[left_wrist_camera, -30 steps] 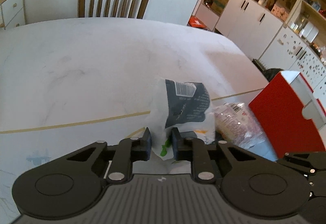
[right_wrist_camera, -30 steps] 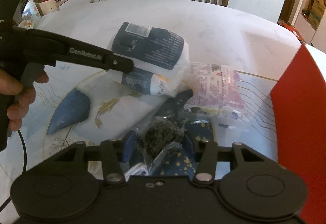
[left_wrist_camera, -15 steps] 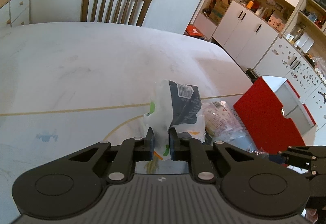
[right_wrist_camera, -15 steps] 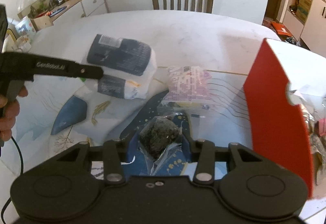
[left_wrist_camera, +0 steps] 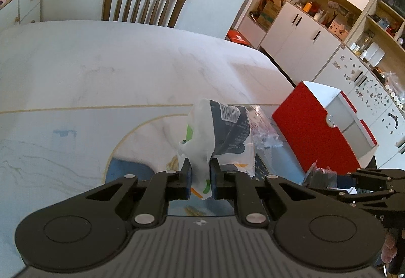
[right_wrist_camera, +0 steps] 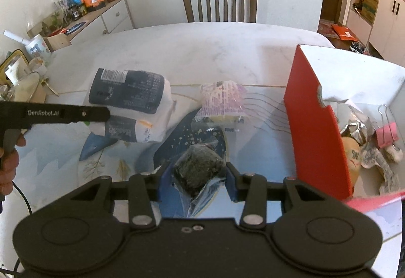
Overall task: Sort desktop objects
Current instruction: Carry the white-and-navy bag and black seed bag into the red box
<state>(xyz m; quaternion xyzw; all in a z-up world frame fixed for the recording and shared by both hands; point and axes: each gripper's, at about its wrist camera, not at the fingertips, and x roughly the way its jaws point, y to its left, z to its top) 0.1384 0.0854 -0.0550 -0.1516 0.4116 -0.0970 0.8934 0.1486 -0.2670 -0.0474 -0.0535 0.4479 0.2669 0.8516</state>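
Gripping a white plastic bag (left_wrist_camera: 217, 136) by its crumpled lower edge, the left gripper (left_wrist_camera: 200, 173) has its jaws drawn narrow on the film, and the bag hangs raised above the table (left_wrist_camera: 114, 70). The bag carries a dark navy printed panel with a white barcode label near the top, plus green and orange markings low down. From the right wrist view the same bag (right_wrist_camera: 129, 105) shows as a soft, bulging pack with small white print on the navy face.

The right gripper (right_wrist_camera: 194, 178) holds a clear packet of dark, crinkled contents (right_wrist_camera: 200, 170) between its blue pads, jaws fairly wide apart and closed against the packet's sides. It sits above the blue-patterned mat, just left of the red box (right_wrist_camera: 317, 126).

The red box stands open, white inside, holding a pink binder clip (right_wrist_camera: 386, 133) and crumpled wrappers. A pink-and-white printed packet (right_wrist_camera: 222, 100) lies on the table between bag and box. A wooden chair (right_wrist_camera: 219, 3) stands at the far edge.
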